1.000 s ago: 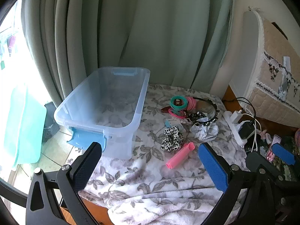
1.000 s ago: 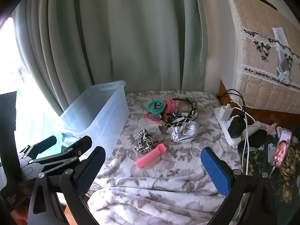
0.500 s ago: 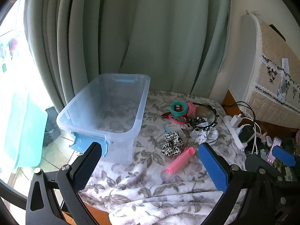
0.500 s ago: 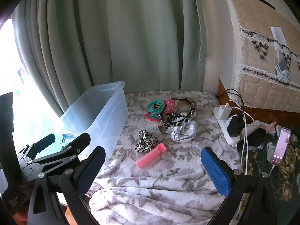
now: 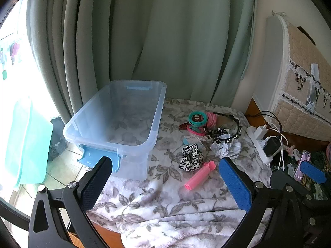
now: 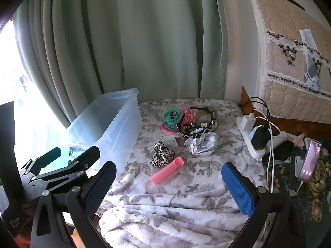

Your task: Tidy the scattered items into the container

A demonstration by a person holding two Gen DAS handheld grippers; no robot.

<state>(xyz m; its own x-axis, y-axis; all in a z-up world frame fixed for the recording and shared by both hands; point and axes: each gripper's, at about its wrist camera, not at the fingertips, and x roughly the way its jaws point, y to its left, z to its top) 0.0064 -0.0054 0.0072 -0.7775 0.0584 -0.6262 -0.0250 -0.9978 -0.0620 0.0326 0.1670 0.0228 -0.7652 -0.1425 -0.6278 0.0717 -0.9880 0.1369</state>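
An empty clear plastic bin with a blue latch stands at the left of a floral blanket. Right of it lie a pink tube, a leopard scrunchie, teal hair ties, pink hair ties, a studded headband and crumpled paper. My left gripper hangs open above the blanket's near edge. My right gripper is open too, well short of the items.
A white power strip with chargers and cables lies at the blanket's right edge. A phone rests on dark patterned fabric further right. Green curtains hang behind, and a quilted padded panel stands at right.
Both grippers have drawn back and up a little, so the bin and items look slightly smaller. Nothing on the blanket has moved.
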